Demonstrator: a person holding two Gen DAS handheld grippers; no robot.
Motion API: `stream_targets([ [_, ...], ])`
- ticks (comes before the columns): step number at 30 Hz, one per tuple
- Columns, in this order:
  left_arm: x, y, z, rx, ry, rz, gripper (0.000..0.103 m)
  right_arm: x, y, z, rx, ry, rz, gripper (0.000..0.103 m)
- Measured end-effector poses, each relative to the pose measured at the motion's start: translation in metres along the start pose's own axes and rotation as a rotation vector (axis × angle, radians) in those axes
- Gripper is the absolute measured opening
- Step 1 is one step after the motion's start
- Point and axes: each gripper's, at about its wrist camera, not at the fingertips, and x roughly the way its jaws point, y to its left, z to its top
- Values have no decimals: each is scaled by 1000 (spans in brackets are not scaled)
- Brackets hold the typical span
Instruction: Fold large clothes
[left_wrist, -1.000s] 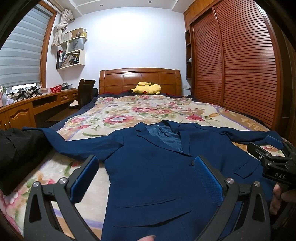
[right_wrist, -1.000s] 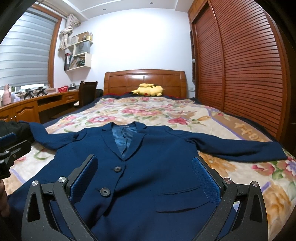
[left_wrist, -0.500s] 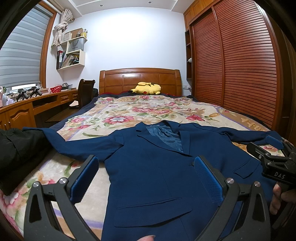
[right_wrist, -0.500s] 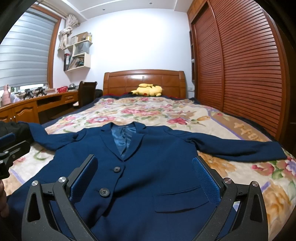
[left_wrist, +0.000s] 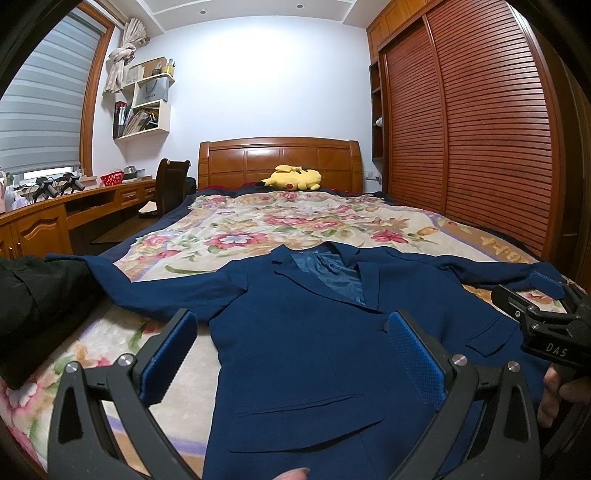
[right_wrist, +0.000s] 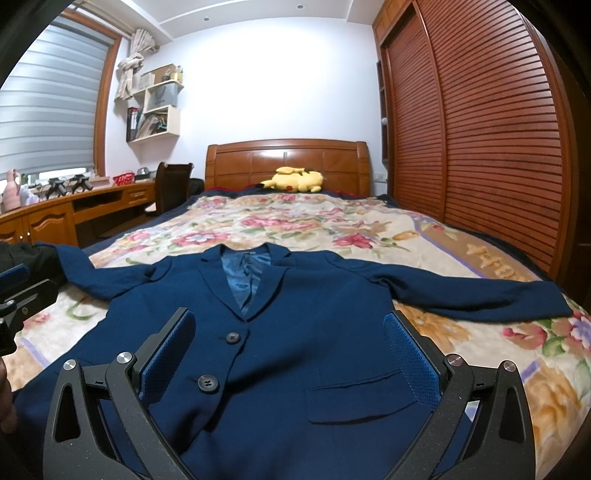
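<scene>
The blue blazer (right_wrist: 295, 332) lies face-up, sleeves spread, on the floral bedspread (right_wrist: 332, 225). Both the left gripper (left_wrist: 291, 354) and right gripper (right_wrist: 288, 350) hover with jaws apart, empty. Pinch 1 fabric layer at each sleeve cuff before folding inward.

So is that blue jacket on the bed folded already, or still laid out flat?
Still spread flat. The blue jacket lies front up on the bed, both sleeves stretched out sideways, lapels open, nothing doubled over. Both grippers hover open above it.

"DAS" stands in white letters on the black body of the right gripper (left_wrist: 546, 295), at the right edge of the left wrist view. On the wall shelf (left_wrist: 146, 101), a grey bag (left_wrist: 154, 92) reads "HONOR".
</scene>
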Motion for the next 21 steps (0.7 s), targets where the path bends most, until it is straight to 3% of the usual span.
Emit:
stream_targets([
  [21, 3, 2, 1, -2, 20, 1, 103, 0, 1, 0, 0, 2, 7, 103],
])
